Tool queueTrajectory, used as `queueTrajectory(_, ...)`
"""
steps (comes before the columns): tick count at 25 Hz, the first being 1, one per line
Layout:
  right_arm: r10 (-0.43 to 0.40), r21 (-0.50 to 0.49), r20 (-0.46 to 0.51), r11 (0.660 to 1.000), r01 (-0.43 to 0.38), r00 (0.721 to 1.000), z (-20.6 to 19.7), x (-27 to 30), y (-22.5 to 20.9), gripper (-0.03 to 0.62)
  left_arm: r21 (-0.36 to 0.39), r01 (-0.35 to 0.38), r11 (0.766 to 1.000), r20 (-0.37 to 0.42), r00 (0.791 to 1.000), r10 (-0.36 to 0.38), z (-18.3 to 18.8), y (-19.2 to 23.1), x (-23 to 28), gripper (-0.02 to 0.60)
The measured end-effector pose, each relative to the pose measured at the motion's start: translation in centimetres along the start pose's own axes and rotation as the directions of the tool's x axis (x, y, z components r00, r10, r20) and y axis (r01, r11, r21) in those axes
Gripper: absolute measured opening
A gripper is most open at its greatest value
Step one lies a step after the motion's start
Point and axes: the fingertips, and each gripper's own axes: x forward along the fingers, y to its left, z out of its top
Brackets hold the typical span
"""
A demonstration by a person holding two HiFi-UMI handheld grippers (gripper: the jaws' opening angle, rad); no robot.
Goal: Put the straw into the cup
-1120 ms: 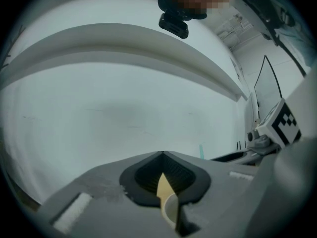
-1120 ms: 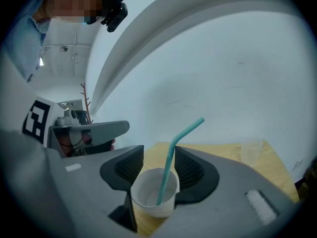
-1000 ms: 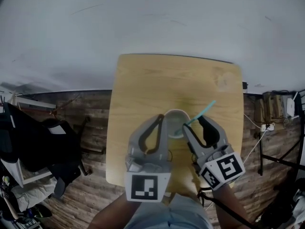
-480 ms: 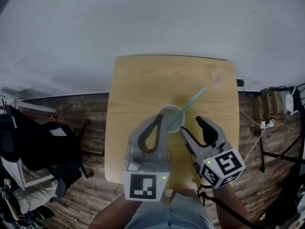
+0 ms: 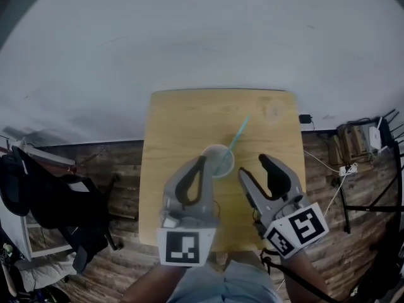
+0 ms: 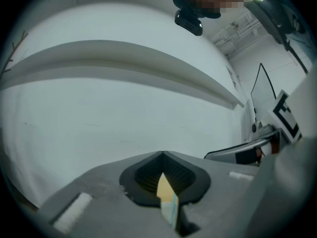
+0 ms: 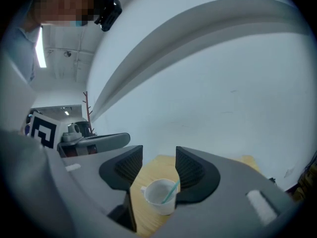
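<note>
Since a second ago the right gripper (image 5: 251, 167) has let go of the teal straw (image 5: 238, 133) and drawn back toward the person. In the head view its fingers (image 5: 273, 169) stand apart and empty. The straw rests on its own in the white cup (image 5: 211, 151), lower end inside and upper end leaning over the rim, ahead of the right fingers. I judge the task as good as done, with only the pull-away left. The left gripper (image 5: 202, 161) has its fingers closed, tips meeting just beside the cup's rim. I cannot tell from here whether they touch it. The cup holds nothing but the straw and stands on the wooden desk (image 5: 183, 118).

The left gripper view shows the left gripper (image 6: 162, 155) with its ribbed fingers (image 6: 146, 175) shut together at the tips. Through the slit below them show a sliver of desk (image 6: 163, 187) and a pale edge that may be the cup. Nothing is clearly clamped.

The right gripper view has the right gripper (image 7: 158, 155) with its fingers (image 7: 190, 170) well apart and nothing between the pads. Beyond them, framed in the gap, the cup (image 7: 159, 207) stands upright on the desk (image 7: 151, 167). The straw (image 7: 171, 190) slants across its mouth toward the right finger, and no liquid shows inside. The cup looks light enough to tip if it is nudged on the way out.
</note>
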Motion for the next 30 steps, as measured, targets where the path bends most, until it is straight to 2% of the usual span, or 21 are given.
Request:
queueTrajectory(2,0.01,-0.013,0.042,1.0,-0.01,0.999,1.6,-0.8,0.9,0.207,0.02,0.001,1.0,0.017,1.0,-0.002,1.2,-0.3,-0.5,0.018)
queueTrajectory(6,0.025,-0.051,0.109,0.999,-0.019,0.994,4.2,-1.8,2.5,0.118,0.029,0.0,1.0,0.071,0.997,-0.002,3.9,-0.8,-1.3,0.018)
queueTrajectory(7,0.026,-0.057,0.123,0.998,-0.019,0.992,4.7,-1.9,2.9,0.114,0.032,0.003,0.999,0.078,0.997,-0.005,4.4,-0.9,-1.5,0.018)
queueTrajectory(14,0.008,-0.089,0.211,0.996,0.011,0.978,8.1,-2.5,4.7,0.009,0.026,-0.012,1.0,0.123,0.992,0.009,7.4,-0.6,-2.7,0.018)
queueTrajectory(22,0.033,-0.139,0.262,0.99,0.004,0.965,11.0,-2.8,6.2,0.006,0.045,-0.019,0.999,0.18,0.984,0.011,10.3,-0.9,-3.5,0.018)
queueTrajectory(30,0.048,-0.169,0.286,0.986,0.001,0.957,12.3,-2.6,6.7,0.008,0.068,-0.026,0.997,0.218,0.976,0.011,11.7,-0.5,-3.6,0.018)
